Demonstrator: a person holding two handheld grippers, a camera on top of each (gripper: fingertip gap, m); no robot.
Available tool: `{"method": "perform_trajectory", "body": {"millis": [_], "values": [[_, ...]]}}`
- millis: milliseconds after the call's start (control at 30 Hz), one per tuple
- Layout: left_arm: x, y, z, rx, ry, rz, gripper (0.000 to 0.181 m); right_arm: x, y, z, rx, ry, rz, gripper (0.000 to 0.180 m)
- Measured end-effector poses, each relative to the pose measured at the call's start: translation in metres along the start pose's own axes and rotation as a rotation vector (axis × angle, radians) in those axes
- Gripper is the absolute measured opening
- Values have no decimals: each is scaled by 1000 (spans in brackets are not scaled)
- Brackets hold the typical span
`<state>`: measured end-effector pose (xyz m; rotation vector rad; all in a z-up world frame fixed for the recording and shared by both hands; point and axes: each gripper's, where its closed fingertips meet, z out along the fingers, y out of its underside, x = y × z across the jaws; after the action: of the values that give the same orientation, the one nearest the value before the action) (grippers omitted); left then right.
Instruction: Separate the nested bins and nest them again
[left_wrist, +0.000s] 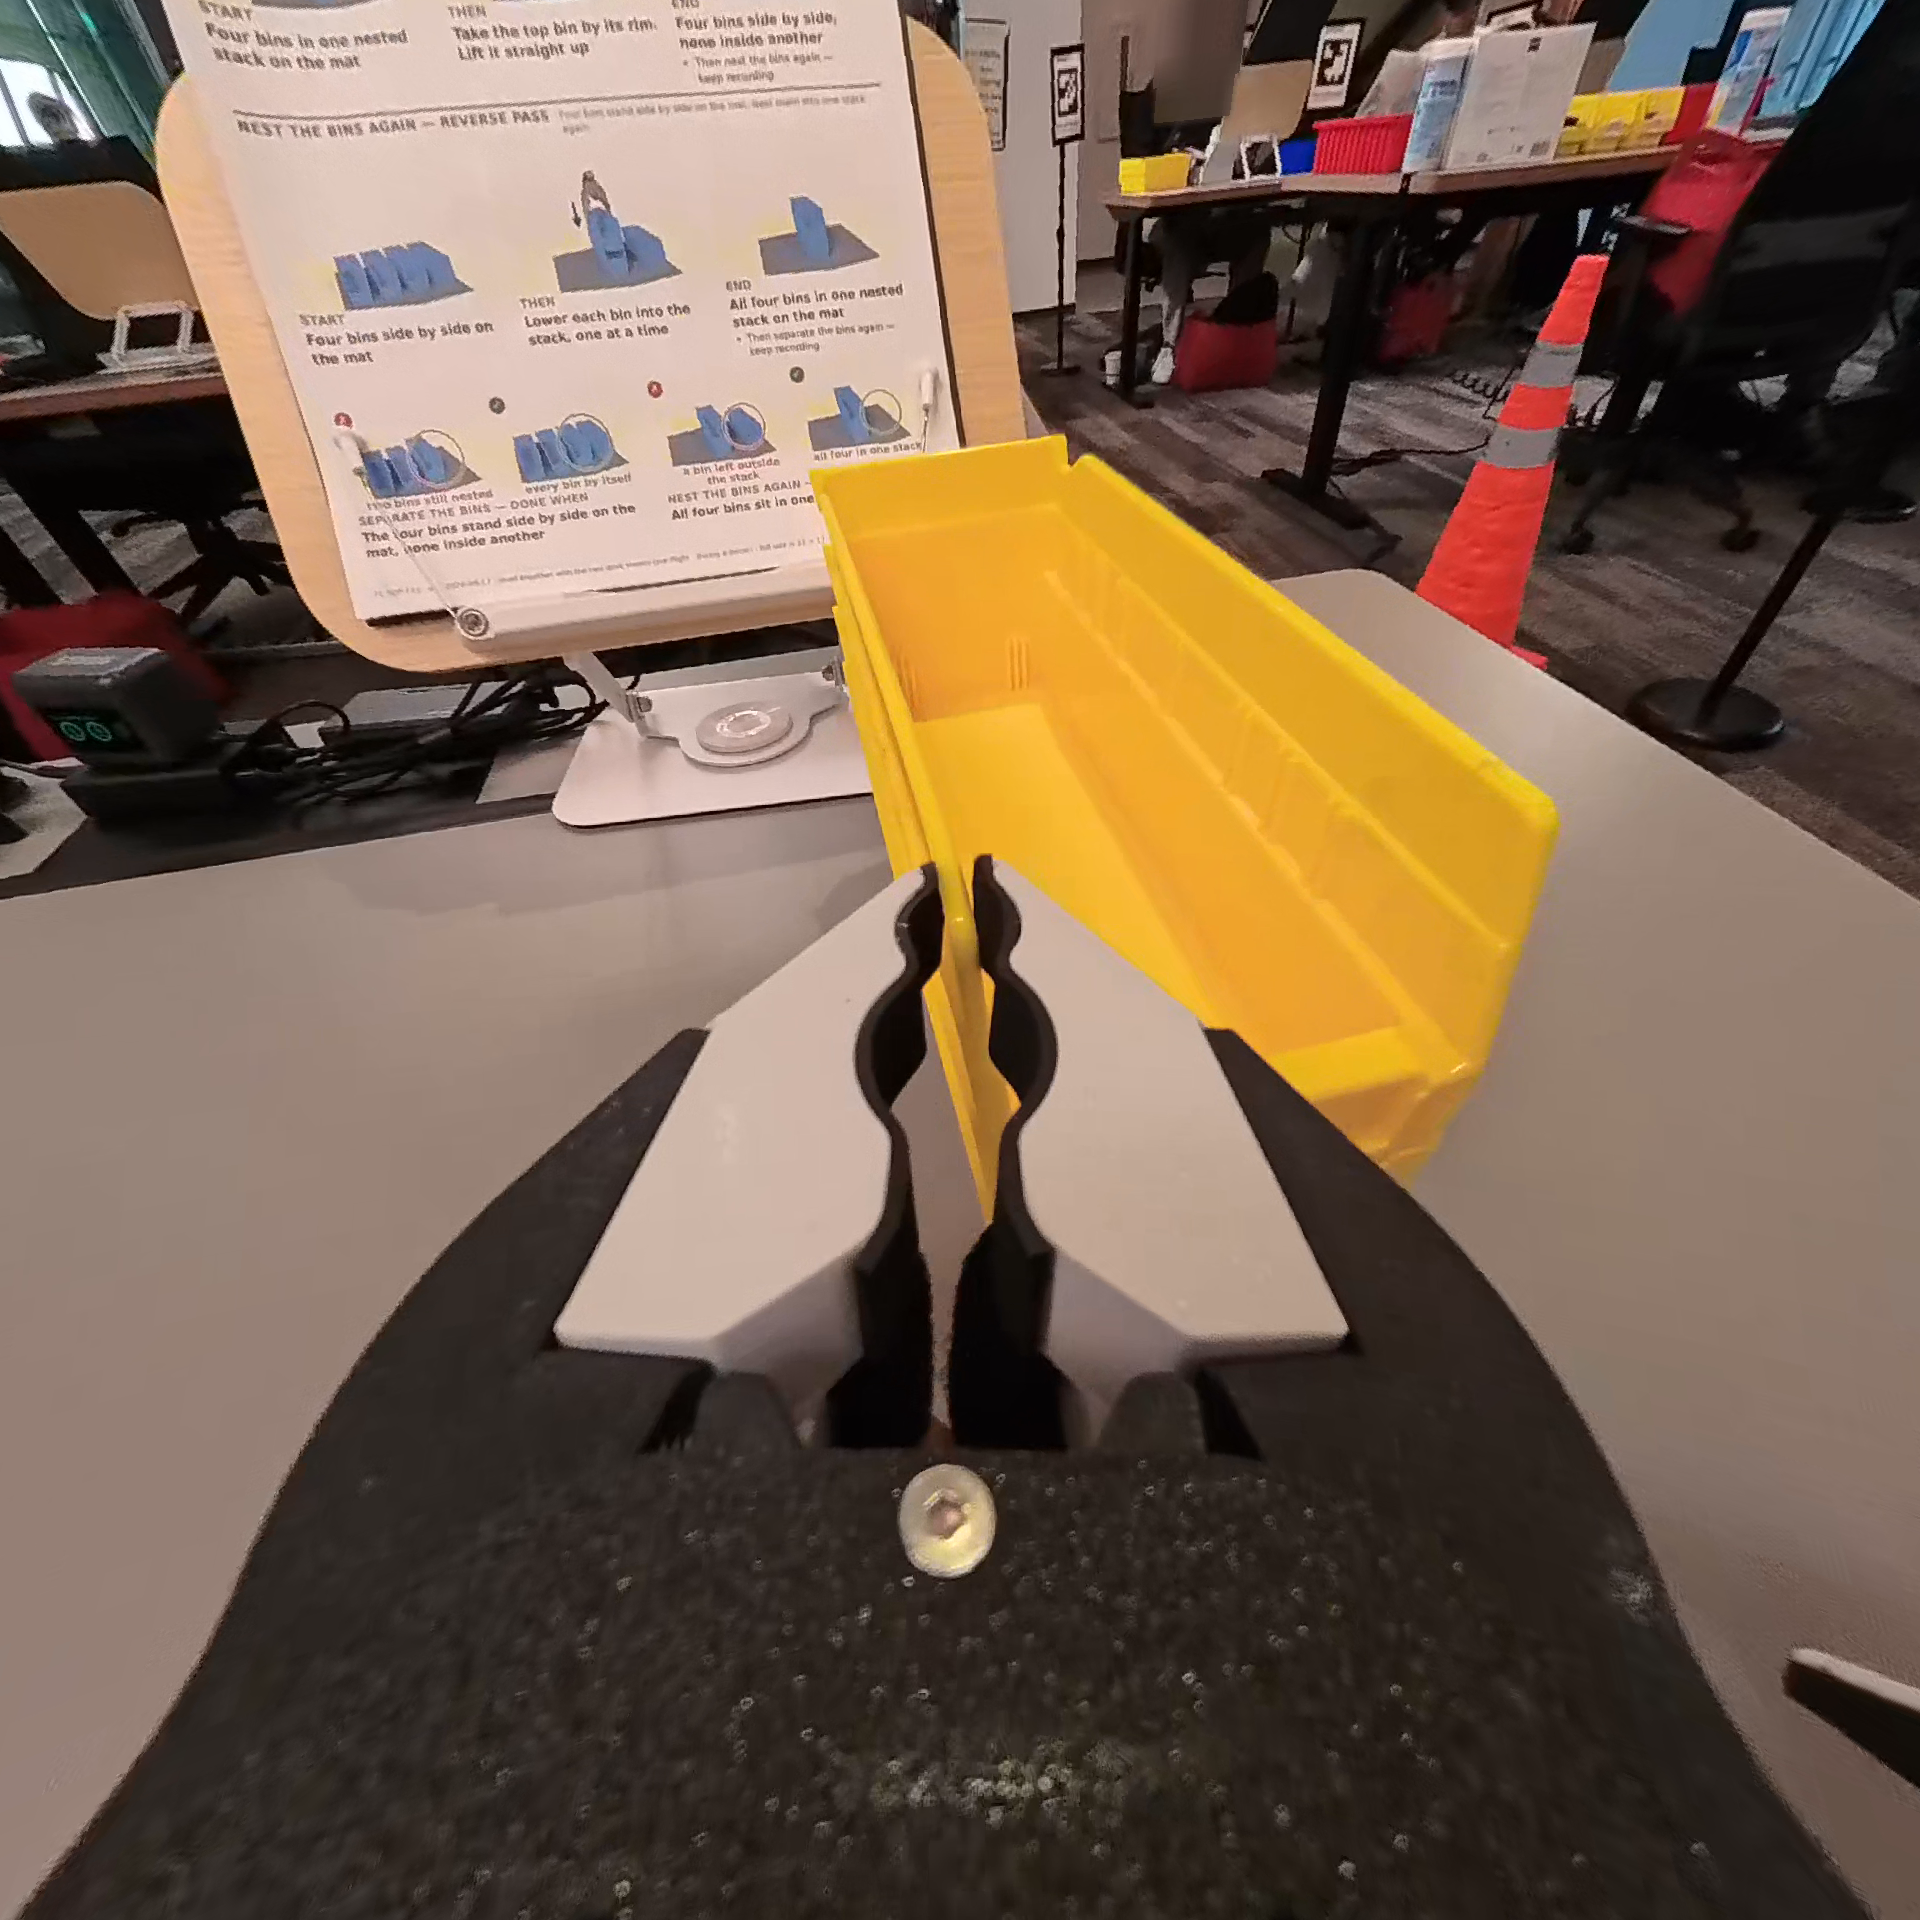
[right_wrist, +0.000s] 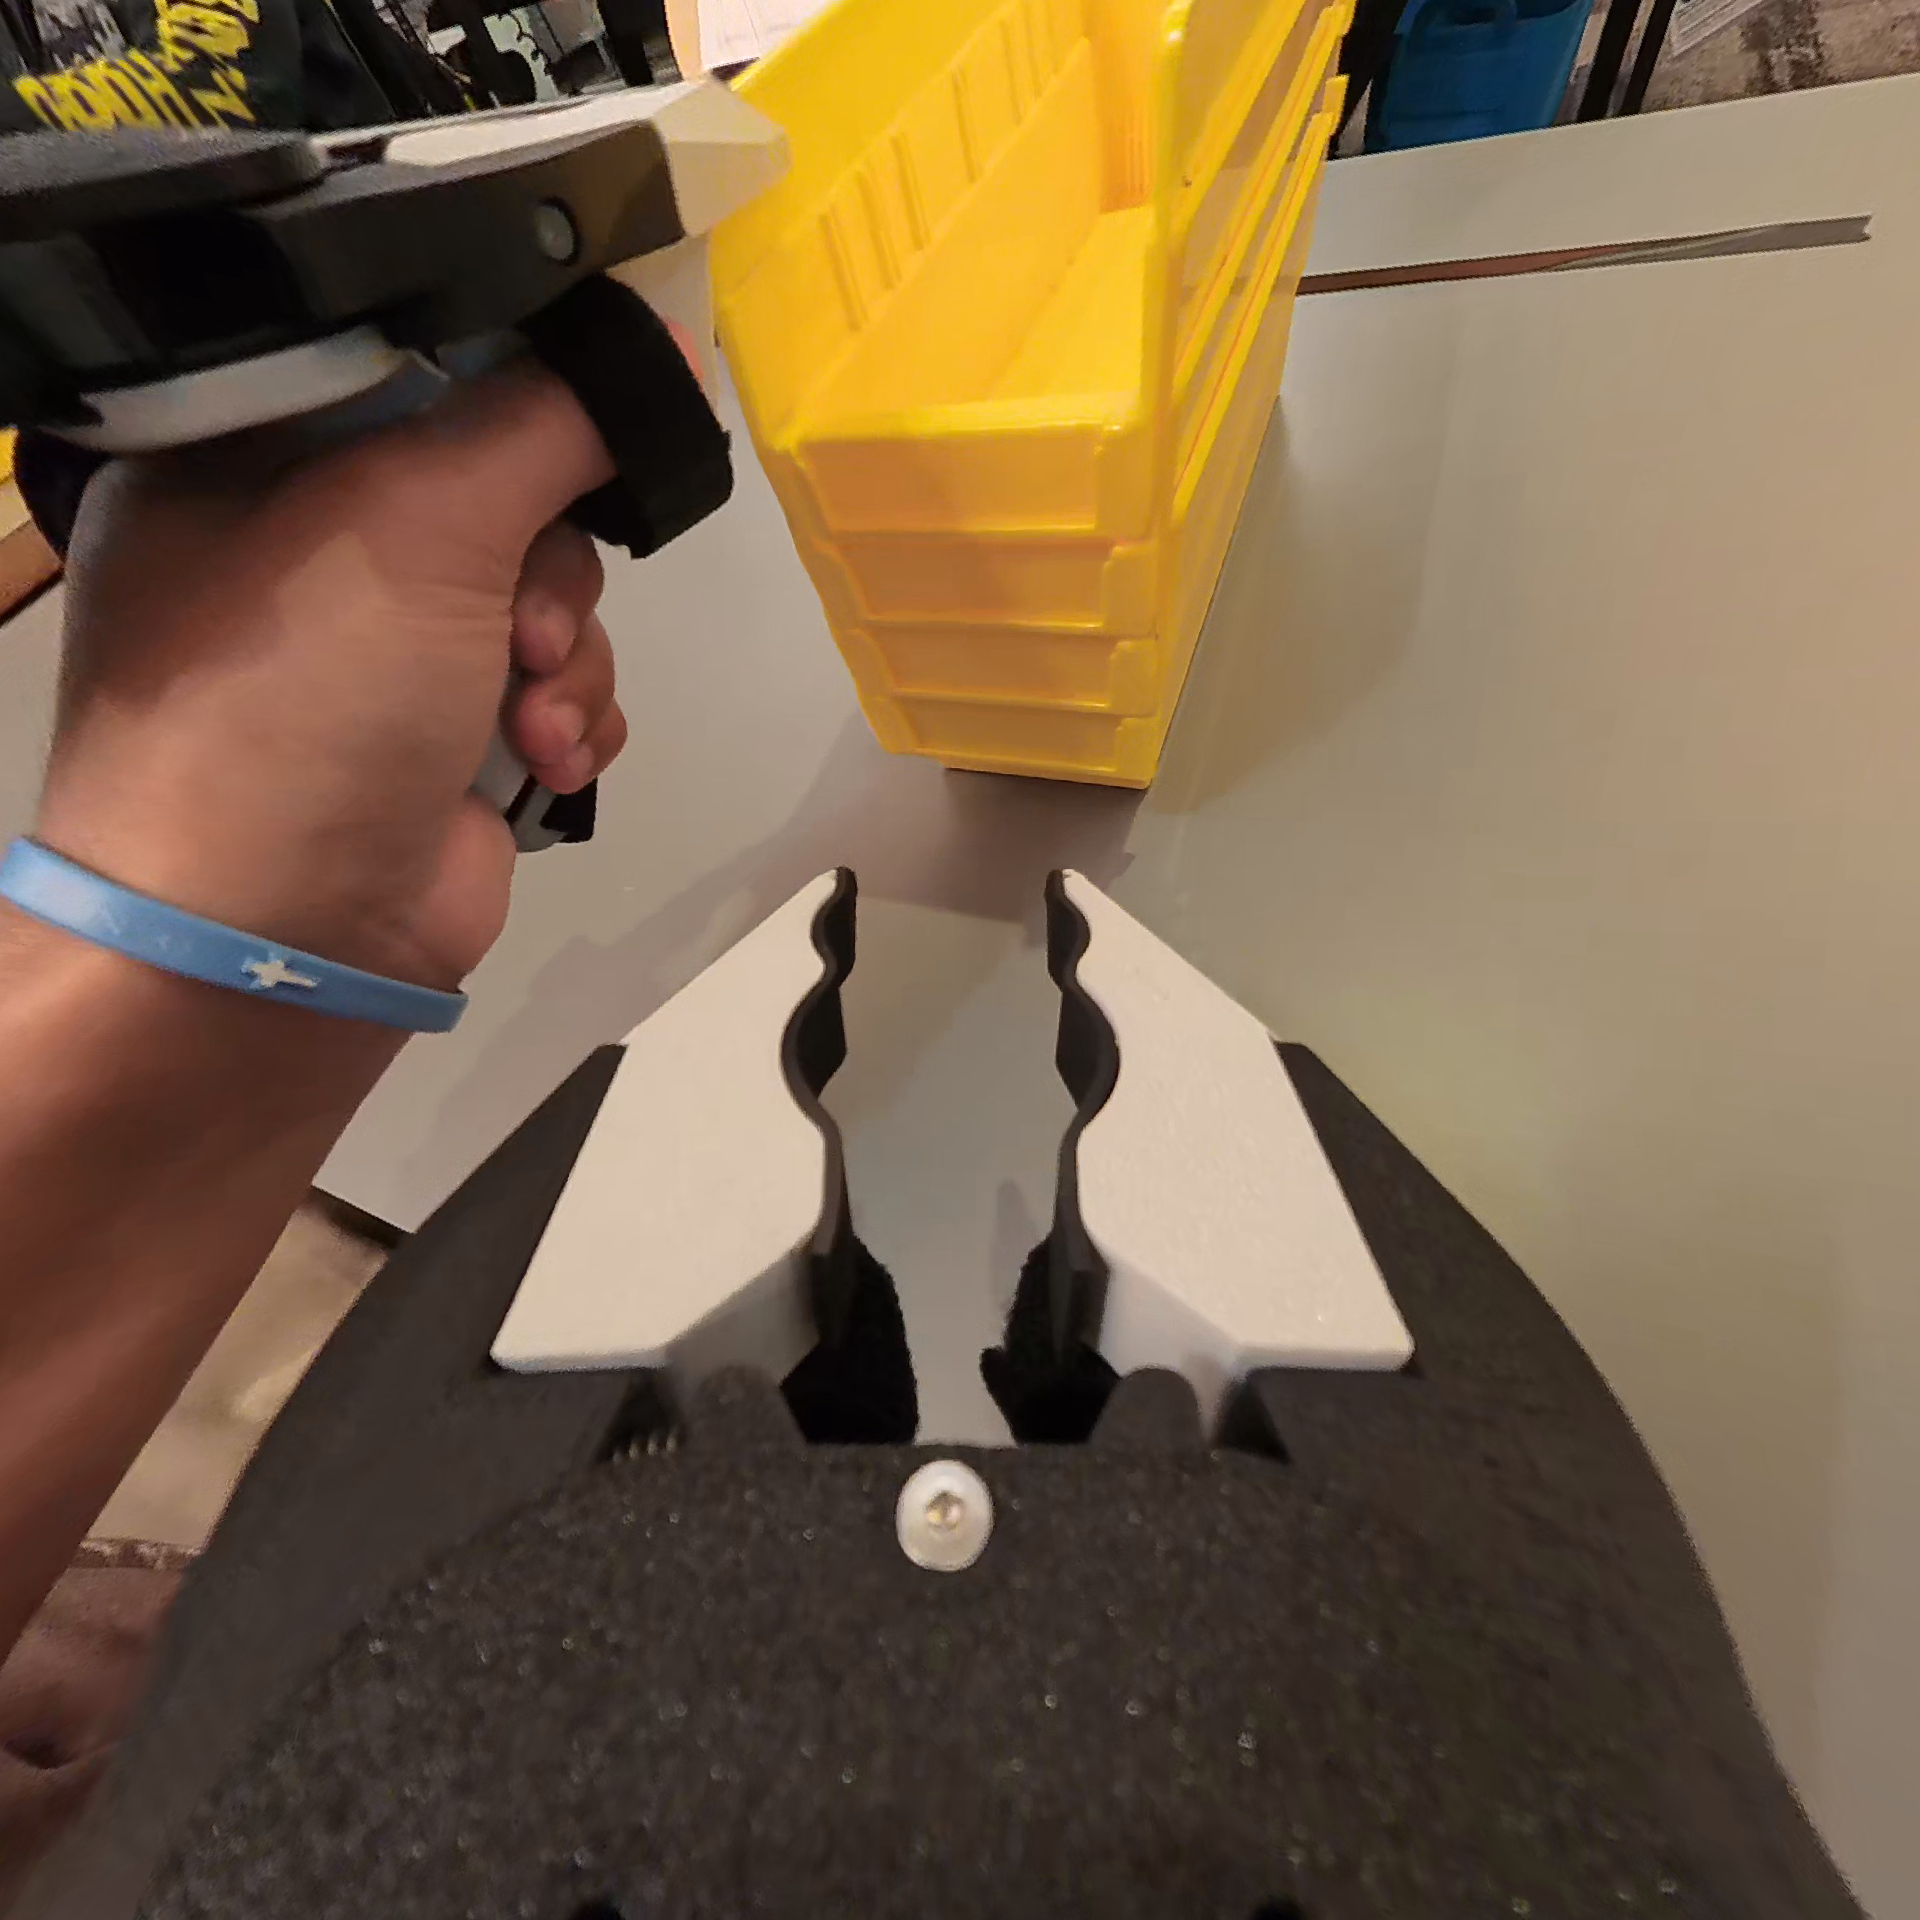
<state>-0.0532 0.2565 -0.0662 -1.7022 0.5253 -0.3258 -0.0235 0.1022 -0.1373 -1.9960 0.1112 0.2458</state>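
Observation:
A stack of several long yellow bins (right_wrist: 997, 582) stands nested on the grey table. In the left wrist view the top yellow bin (left_wrist: 1195, 790) runs away from me. My left gripper (left_wrist: 954, 883) is shut on the thin left side wall of that top bin, near its near end. It also shows in the right wrist view (right_wrist: 717, 166), held by a hand at the bin's left wall. My right gripper (right_wrist: 951, 883) is open and empty, low over the table just in front of the stack's near end.
An instruction sheet on a stand (left_wrist: 582, 312) rises at the table's far edge, left of the bins. Cables and a black charger (left_wrist: 114, 717) lie at the far left. An orange cone (left_wrist: 1527, 457) stands on the floor beyond the grey table (left_wrist: 312, 1039).

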Motion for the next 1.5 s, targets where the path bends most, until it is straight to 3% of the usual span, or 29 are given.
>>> {"method": "perform_trajectory", "body": {"millis": [200, 267, 367, 567, 733, 867, 1000, 1500], "values": [[2, 0, -2, -49, 79, 19, 8, -4, 6, 3, -27, 1, -44, 36], [1, -4, -17, -55, 155, 19, 44, -3, 8, 4, -32, 10, -63, 36], [-11, 3, -61, -88, 314, 4, 44, 1, 9, 5, -39, 27, -81, 37], [-116, 69, -148, -176, 347, 134, 40, -2, 8, 5, -24, 27, -84, 38], [-203, 112, -181, -228, 257, -6, 37, -8, 7, 8, 2, 49, -140, 41], [-243, 131, -181, -293, 185, -156, 32, -16, -5, 13, 59, 59, -146, 42], [-264, 138, -169, -288, 129, -34, 32, -19, -12, 20, 88, 78, -132, 42], [-236, 137, -165, -321, 166, -21, 30, -19, -1, 11, 87, 108, -181, 43]]}}
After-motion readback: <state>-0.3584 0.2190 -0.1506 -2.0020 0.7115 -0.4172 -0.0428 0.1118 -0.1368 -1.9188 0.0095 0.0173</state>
